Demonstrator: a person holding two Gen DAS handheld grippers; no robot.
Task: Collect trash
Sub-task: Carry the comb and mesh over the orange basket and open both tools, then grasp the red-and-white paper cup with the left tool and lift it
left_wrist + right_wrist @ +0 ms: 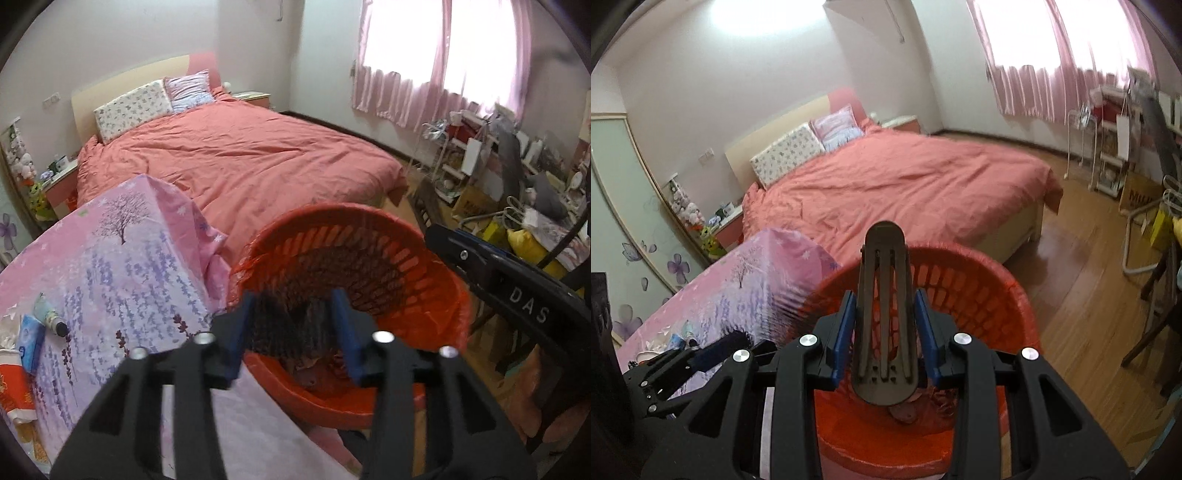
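A red slotted trash basket (436, 306) with a red liner stands beside a table draped in pink floral cloth (122, 258). My left gripper (295, 325) hangs over the basket's near rim, jaws apart, with a dark blurred mass between them; whether it holds this is unclear. My right gripper (884, 332) is over the same basket (990, 280) and is shut on a dark grey slotted shoe-shaped piece (884, 314) that points up. Crumpled trash (905, 411) lies in the basket bottom.
A tube (50, 314), a blue tissue pack (31, 341) and a red-white packet (13, 384) lie on the table's left end. A bed with a salmon cover (236, 158) is behind. Cluttered shelves and bags (509, 177) stand at right on the wooden floor (1089, 295).
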